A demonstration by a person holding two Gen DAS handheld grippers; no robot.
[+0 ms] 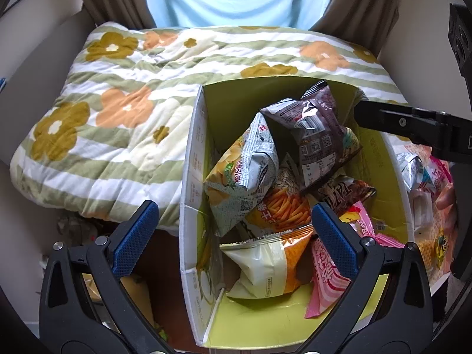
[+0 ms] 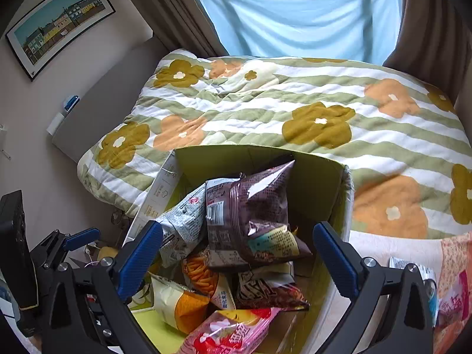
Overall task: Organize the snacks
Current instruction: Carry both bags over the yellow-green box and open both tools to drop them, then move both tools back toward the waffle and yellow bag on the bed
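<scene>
An open cardboard box (image 1: 191, 159) with a green inside stands against the bed and holds several snack bags. A brown bag (image 1: 312, 129) lies on top, beside a grey-green chip bag (image 1: 244, 171), an orange-and-white bag (image 1: 265, 268) and a pink bag (image 1: 327, 277). My left gripper (image 1: 233, 230) is open and empty above the box's near left corner. My right gripper (image 2: 237, 253) is open and empty over the box (image 2: 333, 194), with the brown bag (image 2: 253, 212) between its fingers but apart from them. The pink bag (image 2: 230, 333) lies nearest.
A bed with a striped flowered quilt (image 1: 118, 103) lies behind the box. More snack bags (image 1: 427, 177) lie to the right of the box, also in the right wrist view (image 2: 451, 303). A framed picture (image 2: 59, 23) hangs on the left wall.
</scene>
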